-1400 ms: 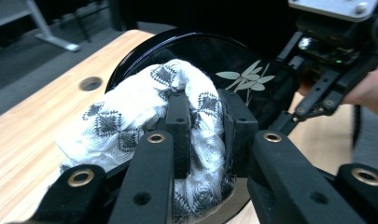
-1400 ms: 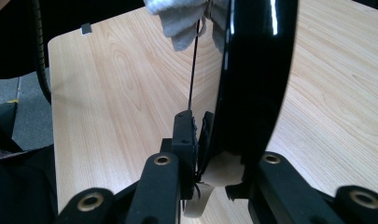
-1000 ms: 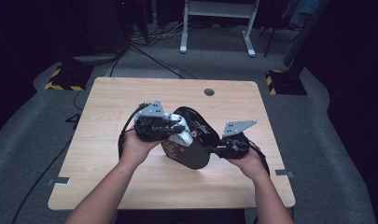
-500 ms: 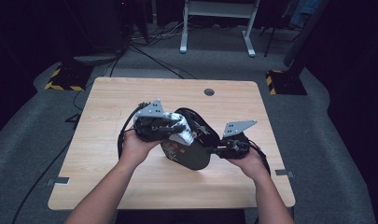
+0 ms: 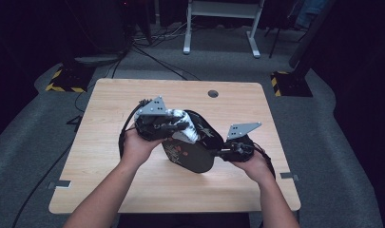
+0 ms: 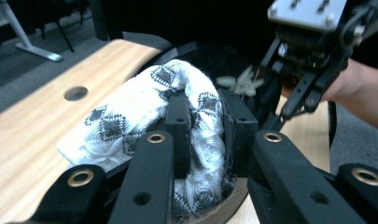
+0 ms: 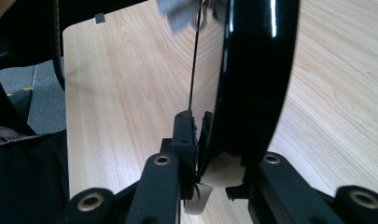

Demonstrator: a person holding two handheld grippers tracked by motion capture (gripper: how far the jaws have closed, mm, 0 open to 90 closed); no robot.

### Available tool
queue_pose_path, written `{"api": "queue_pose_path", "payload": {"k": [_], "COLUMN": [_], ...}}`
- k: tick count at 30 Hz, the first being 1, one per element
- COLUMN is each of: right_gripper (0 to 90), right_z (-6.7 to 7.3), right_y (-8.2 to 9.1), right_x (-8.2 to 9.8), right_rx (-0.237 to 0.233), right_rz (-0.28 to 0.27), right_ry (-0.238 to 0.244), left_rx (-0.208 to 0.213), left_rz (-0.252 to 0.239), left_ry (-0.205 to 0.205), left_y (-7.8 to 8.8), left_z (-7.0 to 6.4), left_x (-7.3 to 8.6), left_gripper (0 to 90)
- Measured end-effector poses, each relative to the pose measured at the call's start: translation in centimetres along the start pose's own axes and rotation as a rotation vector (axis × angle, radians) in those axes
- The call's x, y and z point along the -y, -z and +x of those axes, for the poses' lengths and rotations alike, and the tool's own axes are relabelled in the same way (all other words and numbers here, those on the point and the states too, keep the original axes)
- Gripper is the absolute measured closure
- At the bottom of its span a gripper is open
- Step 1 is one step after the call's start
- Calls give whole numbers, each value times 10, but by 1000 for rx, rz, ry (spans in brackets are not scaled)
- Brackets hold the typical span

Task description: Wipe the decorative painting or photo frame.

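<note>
A black plate (image 5: 195,152) with a red and white print stands tilted on edge over the wooden table (image 5: 133,190). My right gripper (image 5: 222,153) is shut on its rim at the right; in the right gripper view the plate (image 7: 252,70) runs edge-on between my jaws (image 7: 199,135). My left gripper (image 5: 183,127) is shut on a white cloth (image 5: 184,122) with a black diamond pattern and presses it to the plate's upper face. In the left gripper view the cloth (image 6: 126,112) bulges around my jaws (image 6: 207,135), with the plate (image 6: 224,60) behind it and the right gripper (image 6: 289,109) beyond.
A round cable hole (image 5: 212,93) sits near the table's far edge. Beyond the table stand a white desk frame (image 5: 218,28) and yellow-black taped bases (image 5: 66,80) on grey carpet, with cables on the floor. Bare wood lies on both sides of the plate.
The left gripper with the cloth has shifted slightly across the plate's face. The right gripper and the plate's rim have stayed put.
</note>
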State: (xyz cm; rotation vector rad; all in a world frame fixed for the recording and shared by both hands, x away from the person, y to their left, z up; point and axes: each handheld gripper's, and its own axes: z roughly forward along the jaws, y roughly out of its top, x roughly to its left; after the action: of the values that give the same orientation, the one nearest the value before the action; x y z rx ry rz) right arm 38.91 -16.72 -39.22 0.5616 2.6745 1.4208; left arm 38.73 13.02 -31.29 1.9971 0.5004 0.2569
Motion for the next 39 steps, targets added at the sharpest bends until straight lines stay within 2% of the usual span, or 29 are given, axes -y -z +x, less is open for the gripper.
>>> {"api": "queue_pose_path", "payload": {"k": [4,7,13,15,17,20,22,24,27,28,30,34,37,39], "right_gripper": [783,781,781,781,782,783,782,782,781,780,778,776,777,778], "right_z": [0,0,0,0,0,-1,-1,-1,0,0,0,1,1,1], "right_y": [0,0,0,0,-1,0,-1,-1,-1,-1,-1,-1,-1,-1], "right_x": [0,0,0,0,0,0,0,0,0,0,0,-1,-1,0], "right_rx": [2,3,4,2,3,-1,0,0,1,1,1,0,1,3], "right_rz": [-1,-2,0,-1,-3,-2,-3,-3,-4,-2,-2,-1,0,3], "right_ry": [-1,-2,-2,-2,1,1,3,2,2,1,0,2,5,3], "left_rx": [-2,7,6,6,-11,-17,-23,-25,-13,-13,-4,0,-1,-4], "left_rz": [3,11,37,40,39,21,25,23,28,28,37,46,50,49], "left_ry": [20,52,72,75,55,37,26,24,47,47,71,90,91,74], "left_y": [-2,-3,-6,-4,-1,5,6,5,1,1,-2,-5,-5,-5], "left_z": [4,9,13,13,12,11,10,10,13,13,17,17,16,14], "left_x": [11,22,38,38,32,18,11,14,27,27,39,49,47,42], "left_gripper": [764,764,764,764,763,763,763,763,764,763,763,763,763,763]}}
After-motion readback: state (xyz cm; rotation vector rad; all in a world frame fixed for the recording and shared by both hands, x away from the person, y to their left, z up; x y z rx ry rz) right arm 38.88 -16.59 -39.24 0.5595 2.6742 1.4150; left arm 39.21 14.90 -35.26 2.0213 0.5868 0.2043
